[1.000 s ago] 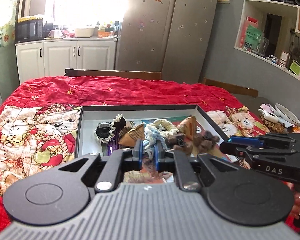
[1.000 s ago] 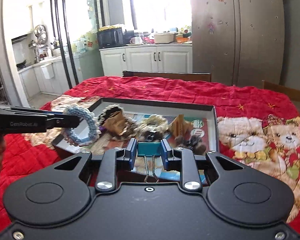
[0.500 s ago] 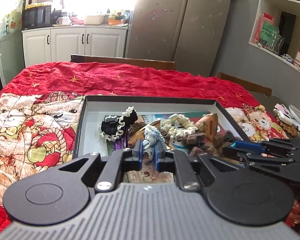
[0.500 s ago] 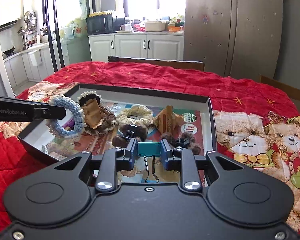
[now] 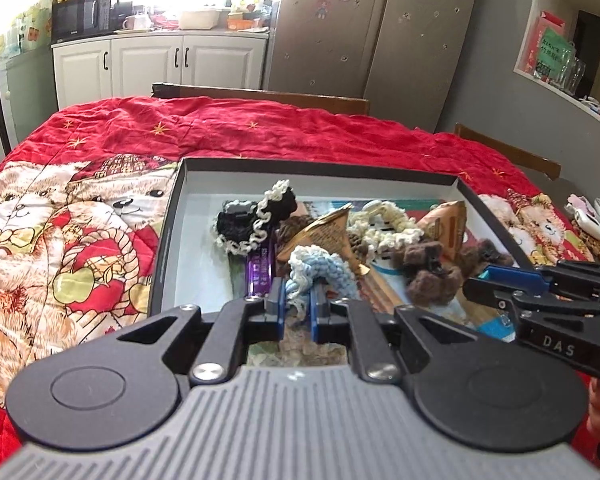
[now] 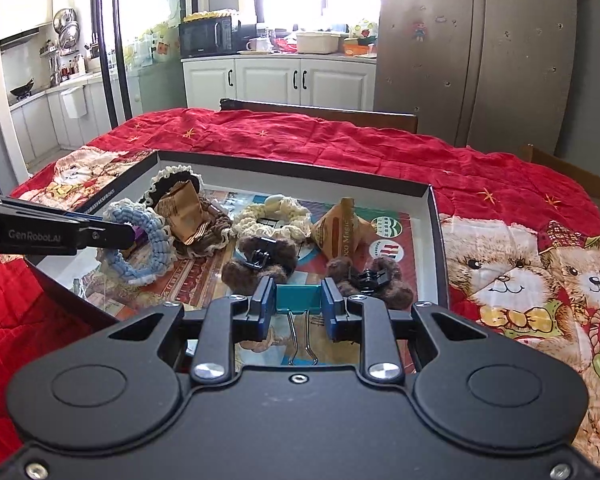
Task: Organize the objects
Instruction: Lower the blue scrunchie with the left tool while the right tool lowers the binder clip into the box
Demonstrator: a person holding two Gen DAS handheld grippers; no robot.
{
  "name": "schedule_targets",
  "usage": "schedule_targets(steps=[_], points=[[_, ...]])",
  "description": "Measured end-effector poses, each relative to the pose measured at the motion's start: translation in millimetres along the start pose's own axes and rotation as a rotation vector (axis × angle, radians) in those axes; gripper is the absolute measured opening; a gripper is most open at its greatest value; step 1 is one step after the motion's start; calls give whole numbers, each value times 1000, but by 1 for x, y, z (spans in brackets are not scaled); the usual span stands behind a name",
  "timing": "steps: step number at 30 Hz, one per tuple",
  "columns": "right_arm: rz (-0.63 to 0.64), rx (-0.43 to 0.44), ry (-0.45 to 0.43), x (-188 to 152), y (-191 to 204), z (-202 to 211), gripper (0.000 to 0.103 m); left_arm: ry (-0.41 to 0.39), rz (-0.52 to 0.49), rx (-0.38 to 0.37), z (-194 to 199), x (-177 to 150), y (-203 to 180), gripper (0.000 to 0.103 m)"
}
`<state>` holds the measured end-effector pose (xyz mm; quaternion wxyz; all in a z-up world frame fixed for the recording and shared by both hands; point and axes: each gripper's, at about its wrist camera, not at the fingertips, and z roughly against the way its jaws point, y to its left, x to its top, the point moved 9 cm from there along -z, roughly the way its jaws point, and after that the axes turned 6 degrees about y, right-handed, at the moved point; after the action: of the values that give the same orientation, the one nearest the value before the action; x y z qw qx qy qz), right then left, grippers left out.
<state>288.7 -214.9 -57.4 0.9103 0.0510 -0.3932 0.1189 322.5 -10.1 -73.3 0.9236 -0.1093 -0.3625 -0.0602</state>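
Note:
A shallow black-rimmed box (image 5: 320,168) (image 6: 292,168) on the red quilt holds scrunchies, brown fuzzy hair clips and paper packets. My left gripper (image 5: 298,306) is shut on a blue-and-white crocheted scrunchie (image 5: 320,268), held over the box's near left part; it also shows in the right wrist view (image 6: 136,244). My right gripper (image 6: 298,306) is shut on a teal binder clip (image 6: 298,300), low over the box's near edge. The right gripper shows at the right of the left wrist view (image 5: 500,280).
In the box lie a black-and-white scrunchie (image 5: 256,220), a cream scrunchie (image 6: 274,216), two brown fuzzy clips (image 6: 260,258), brown paper packets (image 6: 340,228) and a purple item (image 5: 260,268). Wooden chair backs (image 6: 320,112) stand behind the table. Small items (image 5: 588,220) lie at the far right.
Both grippers have moved forward and lower over the box, each still holding its object. The blue scrunchie now hangs just above the box's contents.

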Motion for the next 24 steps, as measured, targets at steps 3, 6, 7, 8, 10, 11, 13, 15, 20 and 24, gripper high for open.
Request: schedule_targets(steps=[3,6,7,8,10,11,13,15,20,24], points=[[12,-3,9,-1,1,-3,24,7,-2,10,-3,-1,2,15],[20,-2,22,-3,2,-7,24,18,-9,18,-7,-4,2,15],[23,-2,29,-4,3,-8,24,16,-13,22,-7,-4,2,15],[26,-4,32,-4,3,-10,24,15,-20,28,-7,-4,2,15],[31,-6,42,-6,4,-12,24,17,-27,33,-7,-4,1,15],[33,-7,46,-7,4,-13,24,18,-27,33,-7,-4,1,15],[34,-9,53,-7,4,-14,24,19,-29,32,-6,-4,0,15],[36,-10,60,-8,3,-16,24,16,-37,38,-6,-4,-1,15],[37,-10,70,-9,4,-18,24,7,-73,67,-7,-5,-4,16],[36,-9,72,-9,3,-19,24,4,-87,77,-7,-5,-6,16]])
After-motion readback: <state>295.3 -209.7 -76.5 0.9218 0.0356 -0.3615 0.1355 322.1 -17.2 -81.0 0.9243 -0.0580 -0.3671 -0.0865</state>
